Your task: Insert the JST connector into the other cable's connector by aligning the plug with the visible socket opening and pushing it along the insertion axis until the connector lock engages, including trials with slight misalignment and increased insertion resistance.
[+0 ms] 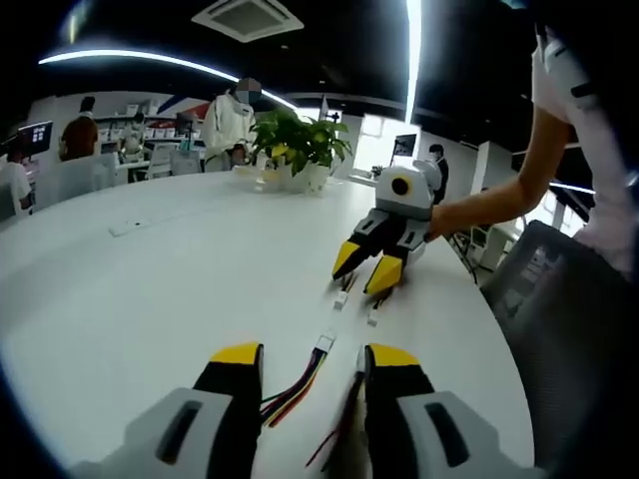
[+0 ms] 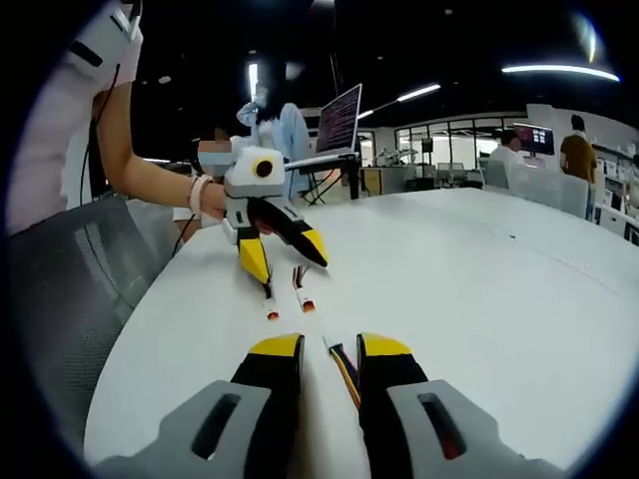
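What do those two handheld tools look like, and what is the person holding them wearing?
Each gripper is a grey plastic body ending in two black tapered jaws capped in yellow. The right gripper and the left gripper look alike, each topped by a pale block. The person wears a white short-sleeved top with dark trim and a light band on the wrist.

- The table (image 1: 150, 269) is plain white.
- Both the left gripper (image 1: 300, 364) and the right gripper (image 2: 318, 349) have yellow tips on black jaws and grey bodies.
- The cable (image 1: 295, 394) has red, green and dark wires ending in a white connector (image 1: 324, 342).
- The far plant (image 1: 300, 140) is green, in a white pot.
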